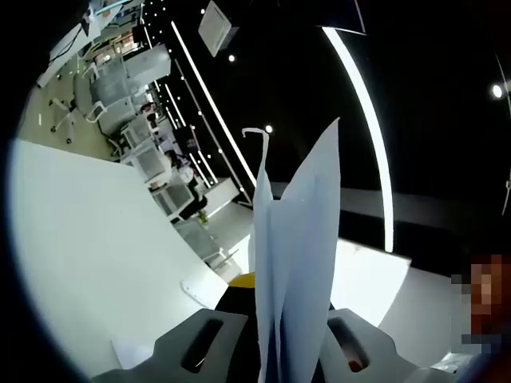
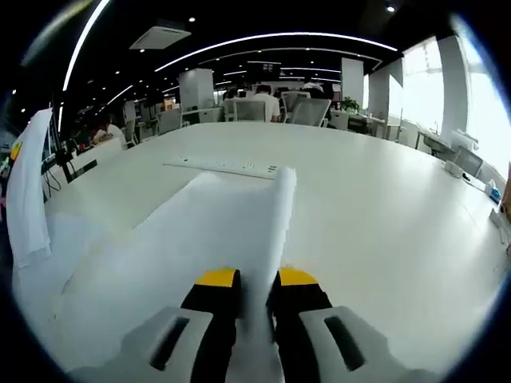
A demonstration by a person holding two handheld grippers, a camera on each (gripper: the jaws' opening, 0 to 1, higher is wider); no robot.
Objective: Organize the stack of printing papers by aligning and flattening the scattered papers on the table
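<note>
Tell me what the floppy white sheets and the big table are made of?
The sheets look like thin matte paper: they bend and curl where the right gripper pinches them, and stand creased in the left gripper. The table seems a smooth, hard white surface, maybe laminate, with a soft sheen; I can't tell for sure.

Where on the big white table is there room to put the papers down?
Bare table spreads right of the sheets pinched in the right gripper, out to the far edge. Beyond them lies a power strip. The near left is crowded with paper. The left gripper holds more sheets upright.
</note>
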